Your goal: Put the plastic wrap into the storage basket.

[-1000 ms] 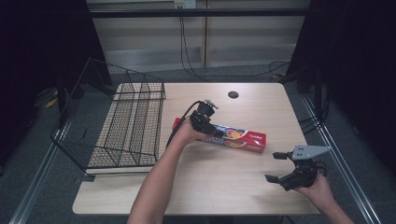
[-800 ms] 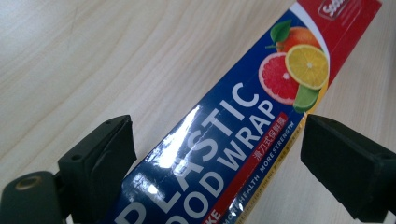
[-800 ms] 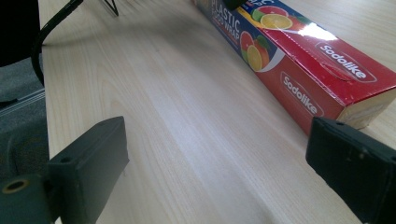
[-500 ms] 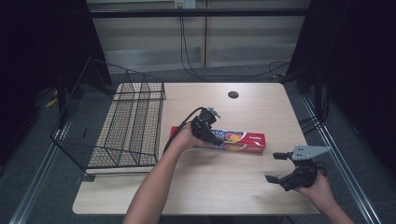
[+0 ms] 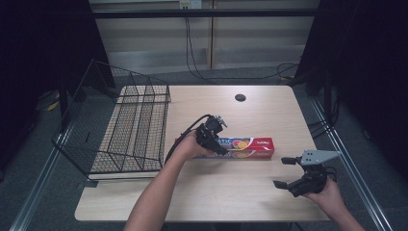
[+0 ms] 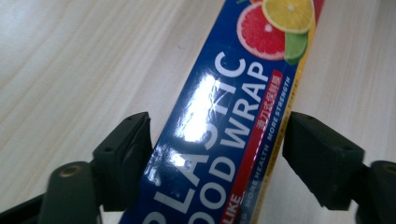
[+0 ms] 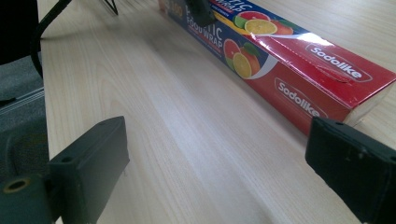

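A long red and blue box of plastic food wrap (image 5: 250, 147) lies flat on the wooden table (image 5: 231, 192), just right of centre. My left gripper (image 5: 219, 144) comes down over the box's left part. In the left gripper view its two black jaws press against both long sides of the box (image 6: 243, 79), so my left gripper (image 6: 217, 154) is shut on it. My right gripper (image 5: 280, 172) rests low at the table's front right with its jaws wide apart and nothing between them. The right gripper view shows the red end of the box (image 7: 299, 70) just beyond my right gripper (image 7: 217, 154).
A black wire basket (image 5: 130, 130) stands on the table's left side, one wall folded outward over the edge. A dark round hole (image 5: 240, 97) sits near the far edge. Bare wood lies between the box and the table's front edge.
My left gripper has moved a little right and down onto the box, its jaws now against the box's sides. The box and the right gripper have stayed in place.
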Motion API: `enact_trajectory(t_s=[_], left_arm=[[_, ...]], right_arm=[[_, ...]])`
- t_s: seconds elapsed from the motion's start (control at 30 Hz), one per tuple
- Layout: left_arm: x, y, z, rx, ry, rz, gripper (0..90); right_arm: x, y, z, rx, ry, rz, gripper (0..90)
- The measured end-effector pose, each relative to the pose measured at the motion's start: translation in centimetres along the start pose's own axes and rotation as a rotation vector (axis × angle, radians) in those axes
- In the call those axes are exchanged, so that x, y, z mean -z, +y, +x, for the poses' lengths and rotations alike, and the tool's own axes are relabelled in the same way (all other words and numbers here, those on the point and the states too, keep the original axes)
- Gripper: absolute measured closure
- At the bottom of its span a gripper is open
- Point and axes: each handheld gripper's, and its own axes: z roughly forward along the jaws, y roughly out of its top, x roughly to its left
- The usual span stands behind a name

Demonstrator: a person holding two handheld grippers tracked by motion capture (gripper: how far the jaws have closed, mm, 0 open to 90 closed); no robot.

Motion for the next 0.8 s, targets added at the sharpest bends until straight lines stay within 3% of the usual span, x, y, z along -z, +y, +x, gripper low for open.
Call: enact_trajectory(t_s=[0.13, 0.33, 0.5, 0.7, 0.8], left_arm=[[0.1, 0.0, -0.8, 0.006, -0.004, 0.023, 31.7], [0.1, -0.1, -1.5, 0.062, 0.016, 0.007, 39.0], [0.2, 0.1, -1.6, 0.09, 0.023, 0.03, 40.5], [0.1, 0.9, -1.5, 0.062, 0.023, 0.084, 39.2], [-0.1, 1.1, -1.5, 0.049, 0.021, 0.088, 38.8]], right_arm=[[0.0, 0.0, 0.0, -0.002, -0.001, 0.002, 5.9], [0.1, 0.1, 0.0, -0.003, -0.004, -0.006, 5.9], [0.0, 0.1, 0.1, 0.004, -0.001, -0.002, 5.9], [0.1, 0.1, 0.1, 0.004, -0.002, -0.006, 5.9], [0.0, 0.1, 0.0, 0.002, -0.005, -0.004, 5.9]])
